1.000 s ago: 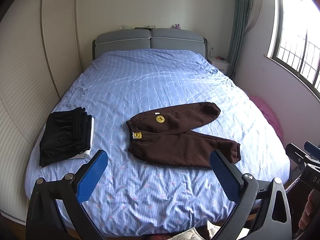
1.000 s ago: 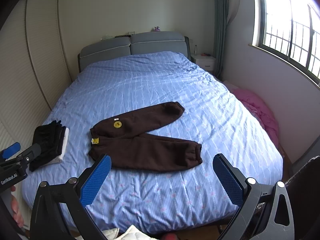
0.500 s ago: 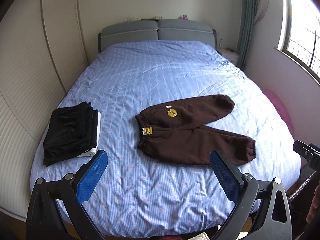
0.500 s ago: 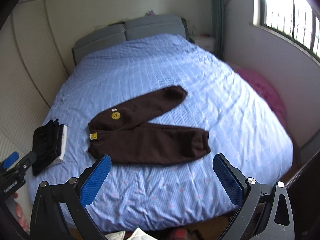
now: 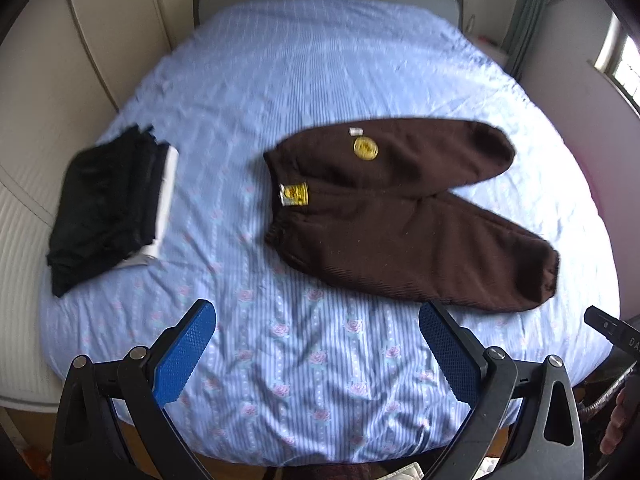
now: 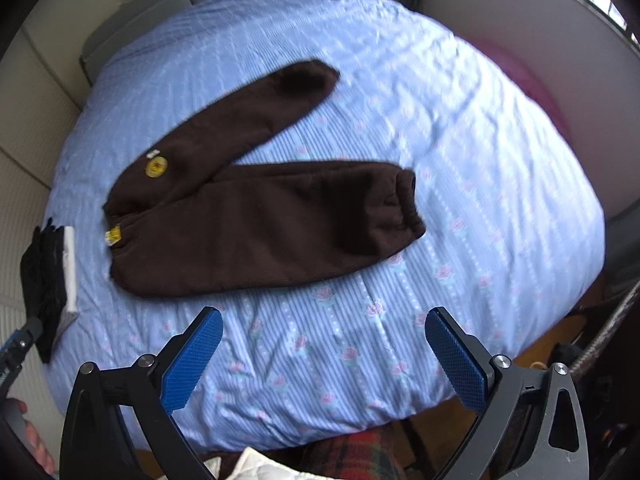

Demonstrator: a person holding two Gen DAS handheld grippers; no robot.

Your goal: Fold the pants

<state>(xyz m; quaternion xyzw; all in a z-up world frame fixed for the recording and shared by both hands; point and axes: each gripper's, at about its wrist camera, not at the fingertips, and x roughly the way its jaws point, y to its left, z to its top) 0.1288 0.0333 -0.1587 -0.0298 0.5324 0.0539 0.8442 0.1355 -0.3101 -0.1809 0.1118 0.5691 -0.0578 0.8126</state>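
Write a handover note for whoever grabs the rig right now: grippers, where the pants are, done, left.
Left gripper: open, empty, above the near part of the bed, short of the pants.
Right gripper: open, empty, likewise short of the pants.
Brown pants: flat on the blue sheet, unfolded, legs spread in a V, waistband toward the left, cuffs toward the right.
Folded black clothes: stacked at the bed's left edge, apart from the pants.
Done: nothing on these pants yet.
Left: probably bring one leg over the other, then fold lengthwise.
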